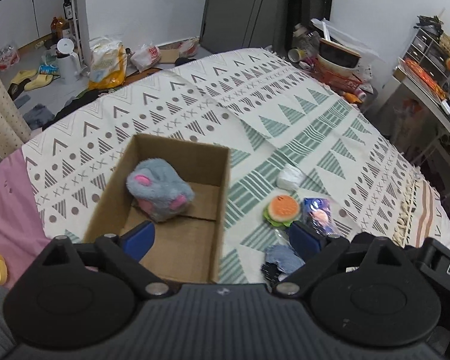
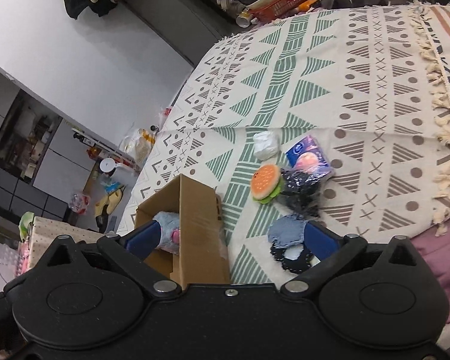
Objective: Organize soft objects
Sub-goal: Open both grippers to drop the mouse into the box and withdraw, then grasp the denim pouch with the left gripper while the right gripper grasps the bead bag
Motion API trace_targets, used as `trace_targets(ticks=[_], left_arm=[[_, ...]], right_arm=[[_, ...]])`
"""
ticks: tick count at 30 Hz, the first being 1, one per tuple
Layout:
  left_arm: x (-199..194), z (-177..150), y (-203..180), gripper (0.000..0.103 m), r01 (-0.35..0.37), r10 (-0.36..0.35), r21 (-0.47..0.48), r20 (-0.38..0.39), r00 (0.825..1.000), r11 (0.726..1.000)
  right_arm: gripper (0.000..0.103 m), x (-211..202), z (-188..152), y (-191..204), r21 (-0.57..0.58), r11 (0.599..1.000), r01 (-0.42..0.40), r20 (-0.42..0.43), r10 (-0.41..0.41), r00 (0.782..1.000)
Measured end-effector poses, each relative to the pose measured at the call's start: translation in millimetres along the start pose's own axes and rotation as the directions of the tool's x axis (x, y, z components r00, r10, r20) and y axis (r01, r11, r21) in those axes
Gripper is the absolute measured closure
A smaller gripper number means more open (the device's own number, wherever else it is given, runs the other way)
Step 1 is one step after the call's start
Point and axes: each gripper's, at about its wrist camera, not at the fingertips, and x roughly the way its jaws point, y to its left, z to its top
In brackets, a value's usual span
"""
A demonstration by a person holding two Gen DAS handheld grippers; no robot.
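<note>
Both grippers, left [image 1: 222,237] and right [image 2: 229,238], spread wide, holding nothing, above patterned blanket [image 1: 285,120]. Grey-and-pink plush toy [image 1: 160,190] inside open cardboard box [image 1: 222,198]. Beside box on blanket: burger toy [image 1: 283,210], white bundle [image 1: 289,178], blue packet [image 1: 318,214], denim scrap [image 2: 285,231].

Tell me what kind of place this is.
Probably a lived-in home room, perhaps a small flat. A patterned fringed cloth covers the work surface, yellow slippers and shopping bags lie on the floor, and bowls are stacked nearby.
</note>
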Motion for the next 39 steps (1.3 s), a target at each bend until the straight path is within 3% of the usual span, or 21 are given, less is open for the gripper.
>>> trace_targets(ticks=[19,31,39], left_arm=[[6.7,-33.0,-75.1,0.008,0.0,0.0,0.022,0.007,1.0,1.0],[26.9,-45.6,-92.9,0.009,0.016,-0.015,-0.027,0.019,1.0,0.999],[47.6,-51.0,-90.4,0.011,0.026,-0.027,-0.074,-0.016,0.999,0.997]], right_arm=[[0.0,-24.0,25.2,-70.2,0.12,0.992,-0.028,0.032,0.024,0.999],[0.0,-5.6,27.7,-90.5,0.198,0.98,-0.036,-0.011,0.039,0.999],[0.0,0.1,27.0,-100.2,0.228,0.973,-0.024,-0.026,0.031,0.999]])
